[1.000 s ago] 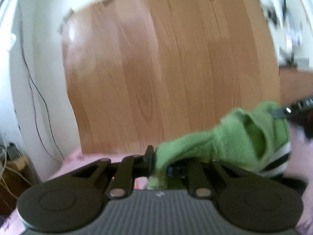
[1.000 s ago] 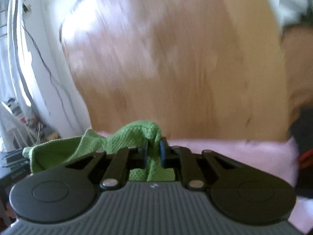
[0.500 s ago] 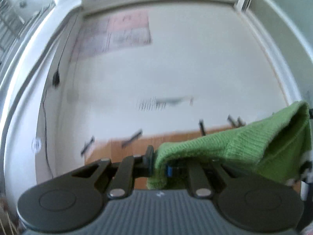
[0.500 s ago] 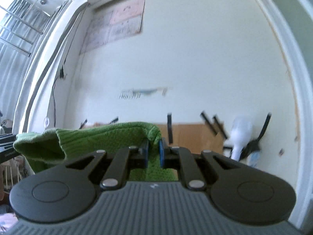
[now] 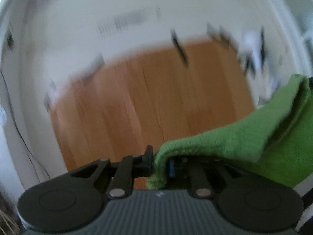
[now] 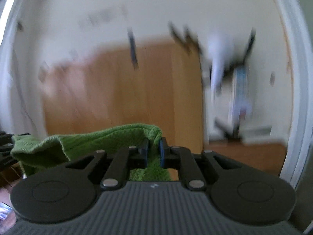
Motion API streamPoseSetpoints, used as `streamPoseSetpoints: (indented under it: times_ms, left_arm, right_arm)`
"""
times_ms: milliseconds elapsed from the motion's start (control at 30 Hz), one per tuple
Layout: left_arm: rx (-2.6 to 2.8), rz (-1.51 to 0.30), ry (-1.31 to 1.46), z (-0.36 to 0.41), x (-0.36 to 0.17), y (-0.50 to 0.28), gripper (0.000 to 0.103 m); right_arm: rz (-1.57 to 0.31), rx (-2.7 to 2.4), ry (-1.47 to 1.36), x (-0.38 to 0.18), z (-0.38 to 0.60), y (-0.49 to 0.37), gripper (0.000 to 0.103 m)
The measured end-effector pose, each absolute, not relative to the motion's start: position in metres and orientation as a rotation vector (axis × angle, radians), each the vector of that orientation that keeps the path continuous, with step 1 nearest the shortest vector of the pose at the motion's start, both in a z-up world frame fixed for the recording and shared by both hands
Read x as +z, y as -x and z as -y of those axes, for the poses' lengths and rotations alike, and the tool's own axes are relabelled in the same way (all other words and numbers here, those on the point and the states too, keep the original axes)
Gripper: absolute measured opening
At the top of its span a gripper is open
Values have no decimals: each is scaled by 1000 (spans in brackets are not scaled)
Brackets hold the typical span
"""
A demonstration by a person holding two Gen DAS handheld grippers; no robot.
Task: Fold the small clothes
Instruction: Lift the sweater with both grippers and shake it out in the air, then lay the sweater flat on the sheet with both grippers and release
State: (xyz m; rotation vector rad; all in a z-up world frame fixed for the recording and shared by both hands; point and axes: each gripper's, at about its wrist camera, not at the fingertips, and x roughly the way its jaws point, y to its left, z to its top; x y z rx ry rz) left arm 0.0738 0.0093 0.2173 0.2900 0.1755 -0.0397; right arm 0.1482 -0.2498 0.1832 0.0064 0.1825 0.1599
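Note:
A green knitted garment (image 5: pixel 244 137) hangs in the air between both grippers. My left gripper (image 5: pixel 159 162) is shut on one edge of it; the cloth stretches off to the right in the left wrist view. My right gripper (image 6: pixel 153 152) is shut on the other edge of the green garment (image 6: pixel 78 145), which stretches off to the left. Both views are blurred by motion. The surface below the garment is hidden.
A tall wooden headboard (image 5: pixel 152 101) stands ahead against a white wall (image 5: pixel 97 9); it also shows in the right wrist view (image 6: pixel 121 90). A blurred white and blue stand (image 6: pixel 232 90) is at the right of it.
Both grippers tilted up toward the wall, then came back down toward the wooden board. The garment stayed gripped at both ends and stretched between them.

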Motion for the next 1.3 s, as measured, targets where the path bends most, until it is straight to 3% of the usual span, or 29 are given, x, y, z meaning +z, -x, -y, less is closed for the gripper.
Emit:
streamPoseSetpoints:
  times_ms: [67,167,233,300,333,367,433,467,600,733,767,800,867,900,967,1067,1167,1233,1267,1300]
  left_arm:
    - [-39,-329,-324,1,162,-113,22]
    - [-27,-561,-317,-2,96,-145,21]
    - [-69,-582,-302,-16,75,-130,22]
    - [-68,-589,-318,-29,64,-111,27]
    - [-72,-594,-317,-36,60,-98,37]
    - [-90,-596,-310,-43,60,-82,55]
    - [-115,-608,-287,-58,56,-57,71]
    - [-131,-629,-267,-64,50,-43,74]
    - [-186,-710,-184,-84,36,4,74]
    - [-226,-780,-58,-101,29,45,82]
    - [-232,-795,-33,-102,25,52,79]
    - [-237,-803,-8,-98,22,58,75]
    - [-256,-785,33,-94,18,68,41]
    - [-278,-780,49,-94,18,72,35]
    - [-263,-767,50,-88,22,73,17]
    - [-258,-733,70,-90,38,78,16]
    - [-238,-720,68,-92,48,82,15]
    - [-226,-709,67,-93,51,86,15]
    - [-217,-702,70,-92,53,88,15]
    - [-209,-695,75,-95,54,89,15]
  right_arm:
    - [-264,83,101,134,240,-201,34]
    - [-456,21,115,61,254,-245,34]
    - [-492,97,23,41,277,-232,37]
    - [-548,136,-23,25,295,-214,50]
    - [-566,155,-29,19,295,-201,52]
    - [-586,179,-30,12,295,-187,56]
    - [-614,208,8,0,291,-154,69]
    - [-629,203,26,-9,289,-144,76]
    - [-673,149,69,-35,284,-107,77]
    - [-680,207,-36,-31,282,-71,77]
    - [-694,228,-47,-36,278,-69,70]
    - [-676,238,-41,-38,273,-66,50]
    - [-643,229,-18,-33,269,-52,17]
    - [-635,220,-43,-30,271,-52,14]
    - [-581,164,-18,-20,281,-47,13]
    - [-444,-75,53,6,316,-49,13]
    - [-467,-330,107,13,348,-61,24]
    - [-444,-277,90,19,340,-49,25]
    - [-437,-179,77,22,328,-41,30]
    - [-440,-63,71,24,312,-37,43]
